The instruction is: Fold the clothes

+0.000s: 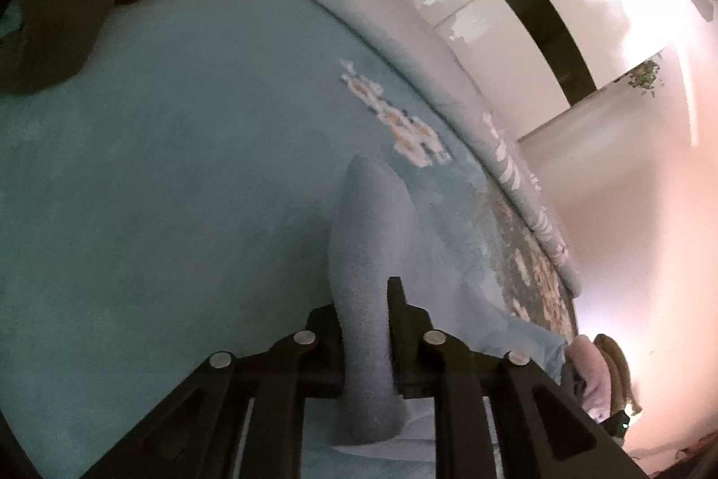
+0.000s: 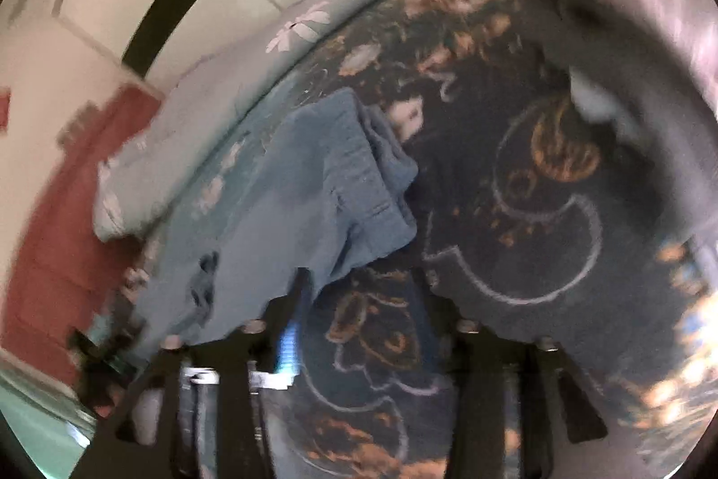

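Left gripper [image 1: 365, 326] is clamped on a grey sock [image 1: 368, 254], holding it above the bedspread [image 1: 157, 164] likely to fold it, while right gripper [image 2: 363, 299] hangs wide open and empty near folded jeans [image 2: 323, 182].

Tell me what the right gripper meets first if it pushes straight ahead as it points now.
Most likely the dark patterned bedspread, which fills the gap ahead of the open right gripper. The folded blue jeans lie just left of that line; the blur leaves depth uncertain.
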Tool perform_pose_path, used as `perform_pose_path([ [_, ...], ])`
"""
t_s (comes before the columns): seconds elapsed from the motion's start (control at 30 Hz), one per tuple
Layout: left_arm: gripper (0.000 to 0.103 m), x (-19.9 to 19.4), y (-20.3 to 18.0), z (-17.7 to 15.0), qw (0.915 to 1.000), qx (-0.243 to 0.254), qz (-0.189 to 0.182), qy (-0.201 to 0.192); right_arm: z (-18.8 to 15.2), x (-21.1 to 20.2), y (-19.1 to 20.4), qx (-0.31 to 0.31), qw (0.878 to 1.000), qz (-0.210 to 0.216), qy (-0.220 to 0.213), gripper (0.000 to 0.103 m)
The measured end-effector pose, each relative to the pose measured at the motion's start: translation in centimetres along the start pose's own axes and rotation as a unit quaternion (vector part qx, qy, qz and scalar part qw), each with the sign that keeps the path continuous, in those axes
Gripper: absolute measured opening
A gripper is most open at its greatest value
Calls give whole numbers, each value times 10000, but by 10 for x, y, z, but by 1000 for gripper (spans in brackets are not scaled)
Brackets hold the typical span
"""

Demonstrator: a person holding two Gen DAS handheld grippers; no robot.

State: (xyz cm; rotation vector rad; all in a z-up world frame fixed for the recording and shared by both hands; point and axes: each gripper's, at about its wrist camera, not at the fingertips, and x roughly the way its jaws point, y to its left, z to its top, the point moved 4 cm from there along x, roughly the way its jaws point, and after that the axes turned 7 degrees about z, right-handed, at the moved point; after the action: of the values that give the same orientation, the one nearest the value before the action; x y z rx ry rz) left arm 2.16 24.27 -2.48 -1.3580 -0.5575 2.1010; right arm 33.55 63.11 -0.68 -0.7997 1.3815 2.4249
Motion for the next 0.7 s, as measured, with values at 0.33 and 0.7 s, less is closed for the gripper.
perform_pose_path([
  [0.33, 41, -25, 41, 7, 9973, -685, -74, -247, 21, 32, -2, 913, 9939, 266, -551, 66],
  [0.7, 42, -48, 64, 0, 9939, -942, -333, -476, 45, 45, 7, 890, 9926, -132, -813, 21],
])
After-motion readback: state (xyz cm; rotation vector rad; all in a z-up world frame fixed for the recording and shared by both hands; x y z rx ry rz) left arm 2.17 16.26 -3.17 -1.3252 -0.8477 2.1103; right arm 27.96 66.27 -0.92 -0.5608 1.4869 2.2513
